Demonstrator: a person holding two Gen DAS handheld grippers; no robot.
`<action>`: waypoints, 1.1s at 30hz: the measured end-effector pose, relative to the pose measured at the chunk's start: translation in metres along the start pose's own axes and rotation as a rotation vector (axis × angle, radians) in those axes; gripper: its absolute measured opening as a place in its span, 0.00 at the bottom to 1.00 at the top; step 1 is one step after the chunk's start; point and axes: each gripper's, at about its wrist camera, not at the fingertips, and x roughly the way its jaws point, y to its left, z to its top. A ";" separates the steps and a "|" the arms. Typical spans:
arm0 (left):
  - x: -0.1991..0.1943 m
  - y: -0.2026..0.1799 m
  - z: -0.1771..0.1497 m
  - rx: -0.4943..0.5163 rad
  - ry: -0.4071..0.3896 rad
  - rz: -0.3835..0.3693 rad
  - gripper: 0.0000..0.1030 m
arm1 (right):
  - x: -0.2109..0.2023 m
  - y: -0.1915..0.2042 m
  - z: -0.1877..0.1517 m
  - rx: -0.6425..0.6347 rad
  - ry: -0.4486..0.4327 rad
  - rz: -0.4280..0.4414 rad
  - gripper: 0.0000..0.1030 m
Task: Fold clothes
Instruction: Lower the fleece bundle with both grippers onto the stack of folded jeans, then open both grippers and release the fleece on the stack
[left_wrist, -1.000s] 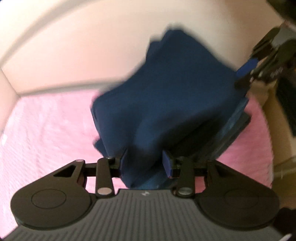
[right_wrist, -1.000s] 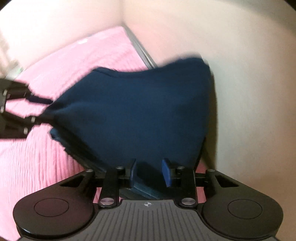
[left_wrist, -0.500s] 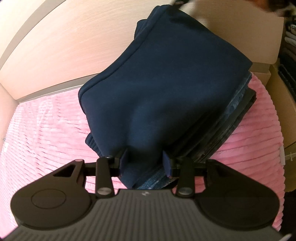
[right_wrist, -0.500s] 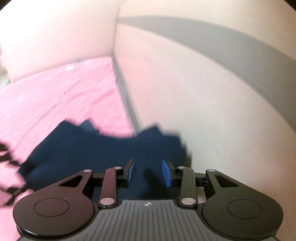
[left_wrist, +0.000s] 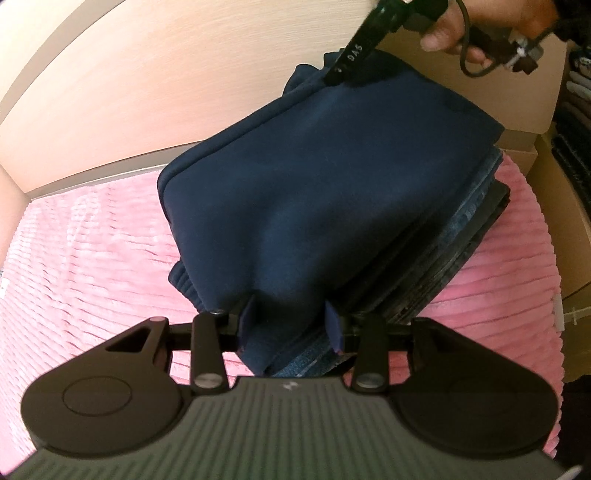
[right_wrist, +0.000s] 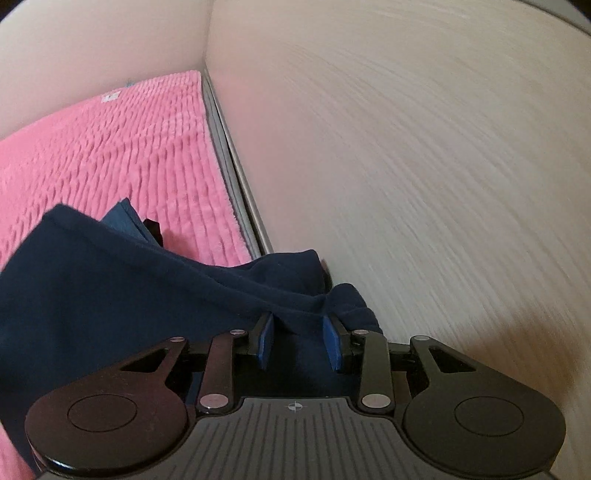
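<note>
On the pink ribbed blanket (left_wrist: 92, 251), your left gripper (left_wrist: 290, 325) and right gripper (right_wrist: 299, 339) each pinch the folded navy sweatshirt (left_wrist: 332, 177) atop a clothes stack (left_wrist: 469, 236).

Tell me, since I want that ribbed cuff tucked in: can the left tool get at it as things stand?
Probably not yet: the left tool is shut on the navy garment, though the ribbed cuff lies exposed just beside its fingers.

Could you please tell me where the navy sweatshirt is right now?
In the left wrist view the navy sweatshirt lies folded atop a stack of clothes on the pink blanket, near the wooden headboard.
</note>
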 end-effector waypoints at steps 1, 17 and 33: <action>-0.001 0.000 0.001 0.000 0.004 -0.001 0.35 | -0.003 -0.001 0.003 0.009 0.001 0.007 0.33; -0.008 0.010 -0.002 -0.098 0.012 -0.041 0.35 | -0.076 0.010 -0.113 0.227 0.152 0.131 0.36; -0.067 0.009 -0.016 -0.400 0.101 0.007 0.72 | -0.132 0.027 -0.111 0.306 0.205 0.154 0.86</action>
